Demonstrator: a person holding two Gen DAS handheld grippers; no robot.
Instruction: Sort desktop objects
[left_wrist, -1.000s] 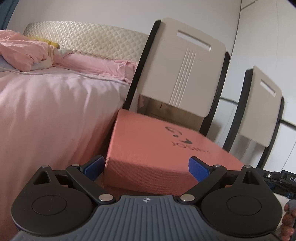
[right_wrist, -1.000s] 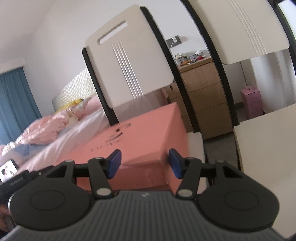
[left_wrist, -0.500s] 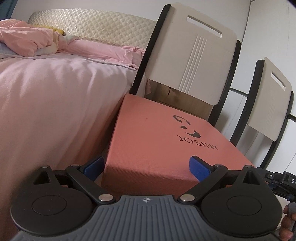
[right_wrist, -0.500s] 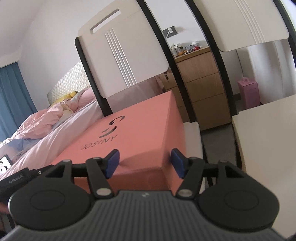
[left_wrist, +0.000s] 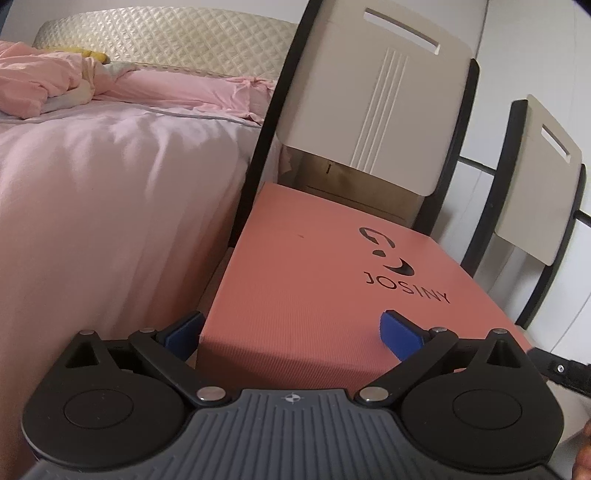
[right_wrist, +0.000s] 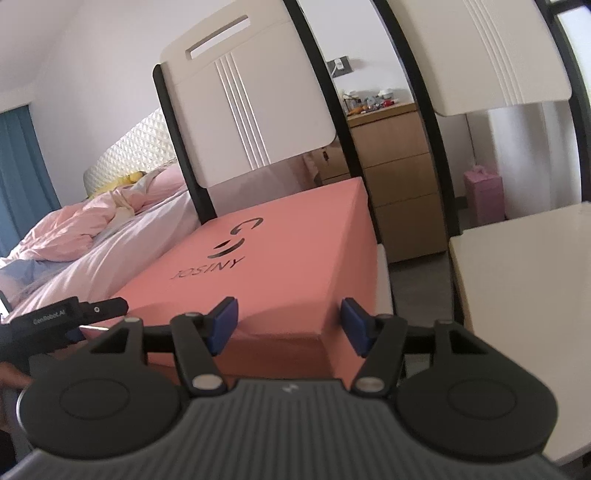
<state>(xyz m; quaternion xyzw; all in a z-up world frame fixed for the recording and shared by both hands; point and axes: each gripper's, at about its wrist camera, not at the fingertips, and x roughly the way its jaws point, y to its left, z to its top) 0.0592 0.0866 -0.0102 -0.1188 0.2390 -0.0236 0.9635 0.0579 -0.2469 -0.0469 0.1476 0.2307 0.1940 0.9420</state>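
Observation:
A salmon-pink box marked JOSINY (left_wrist: 317, 280) lies on a chair seat next to the bed; it also shows in the right wrist view (right_wrist: 273, 266). My left gripper (left_wrist: 291, 332) straddles the box's near left corner, jaws wide, one blue pad (left_wrist: 400, 334) over the lid and the other (left_wrist: 184, 330) beside the left wall. My right gripper (right_wrist: 288, 326) straddles the near right corner, one blue pad (right_wrist: 221, 325) over the lid, the other (right_wrist: 356, 326) by the right side. Whether either gripper clamps the box is unclear. The left gripper's body (right_wrist: 55, 321) shows in the right wrist view.
The bed with pink bedding (left_wrist: 110, 192) is close on the left. The cream chair backrest (left_wrist: 373, 99) rises behind the box, and a second chair (left_wrist: 539, 177) stands to the right. A white tabletop (right_wrist: 524, 295) lies right of the box, with a wooden dresser (right_wrist: 399, 177) beyond.
Both views now look more down onto the lid, so the logo reads plainly. The box has settled lower and farther forward on the chair seat. Both grippers stay at its near corners.

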